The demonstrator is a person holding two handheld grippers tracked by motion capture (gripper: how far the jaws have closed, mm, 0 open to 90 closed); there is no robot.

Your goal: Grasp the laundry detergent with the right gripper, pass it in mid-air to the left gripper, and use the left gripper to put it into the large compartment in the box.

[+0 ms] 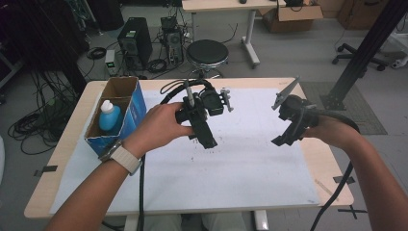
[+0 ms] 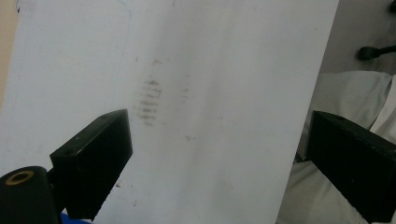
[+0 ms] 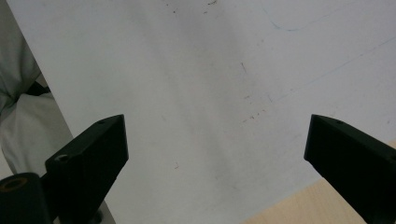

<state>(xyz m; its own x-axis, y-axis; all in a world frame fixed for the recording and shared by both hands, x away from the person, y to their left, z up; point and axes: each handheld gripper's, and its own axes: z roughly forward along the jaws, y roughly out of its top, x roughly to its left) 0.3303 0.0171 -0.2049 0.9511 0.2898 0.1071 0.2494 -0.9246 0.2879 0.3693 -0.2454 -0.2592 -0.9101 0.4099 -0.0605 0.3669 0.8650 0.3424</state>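
My left gripper (image 1: 208, 140) is held in a hand over the middle of the white sheet (image 1: 240, 168) that covers the table. In the left gripper view my left gripper (image 2: 217, 133) is open, its jaws wide apart with nothing between them, over a faintly smudged sheet (image 2: 210, 70). My right gripper (image 1: 280, 140) hangs above the sheet's right part, with a grey plate on top. In the right gripper view my right gripper (image 3: 215, 133) is open too, above a bare sheet (image 3: 196, 84).
An open blue cardboard box (image 1: 138, 103) stands at the table's left edge with a blue white-capped bottle (image 1: 109, 118) inside. Behind the table are a black stool (image 1: 207, 53), computer towers and floor cables. A black post (image 1: 365, 48) rises at the right.
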